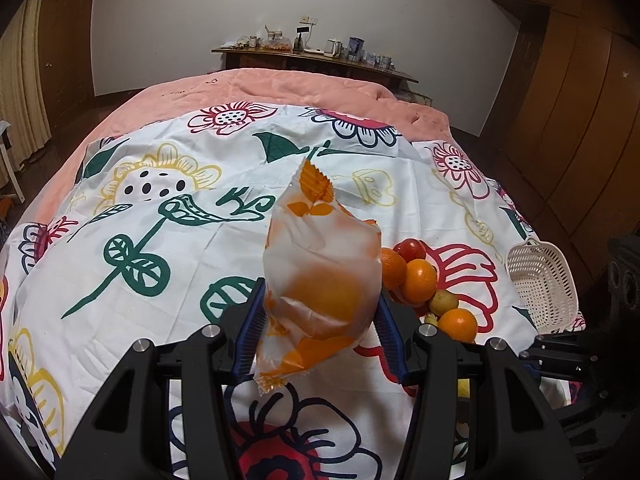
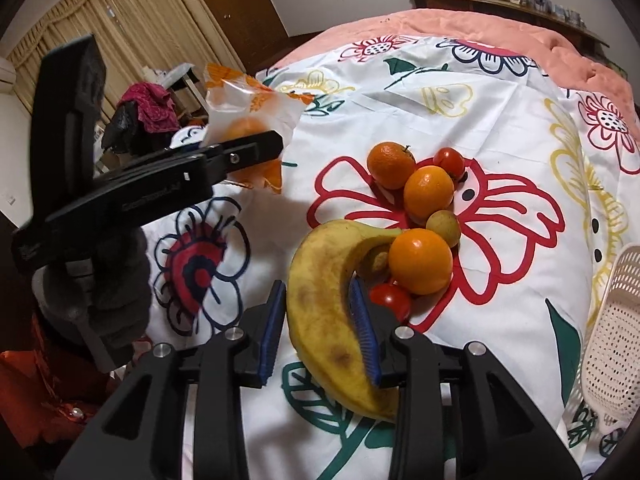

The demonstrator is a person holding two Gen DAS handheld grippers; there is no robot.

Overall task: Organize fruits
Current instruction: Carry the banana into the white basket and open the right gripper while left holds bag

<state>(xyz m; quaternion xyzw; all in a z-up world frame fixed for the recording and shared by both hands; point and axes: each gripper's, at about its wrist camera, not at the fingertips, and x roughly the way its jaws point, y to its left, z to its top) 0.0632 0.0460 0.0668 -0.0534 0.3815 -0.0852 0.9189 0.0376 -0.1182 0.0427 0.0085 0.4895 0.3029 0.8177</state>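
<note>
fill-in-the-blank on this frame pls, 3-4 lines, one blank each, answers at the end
1. The left gripper holds a translucent bag with an ____ inside.
2. The right gripper's fingers straddle the ____.
3. The white perforated ____ lies at the bed's right edge.
4. The loose fruit pile includes two red ____.

Answers: orange; banana; basket; tomatoes

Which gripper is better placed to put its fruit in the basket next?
Right, probably. The right gripper holds the banana, with the basket on its side. The left gripper is farther.
</note>
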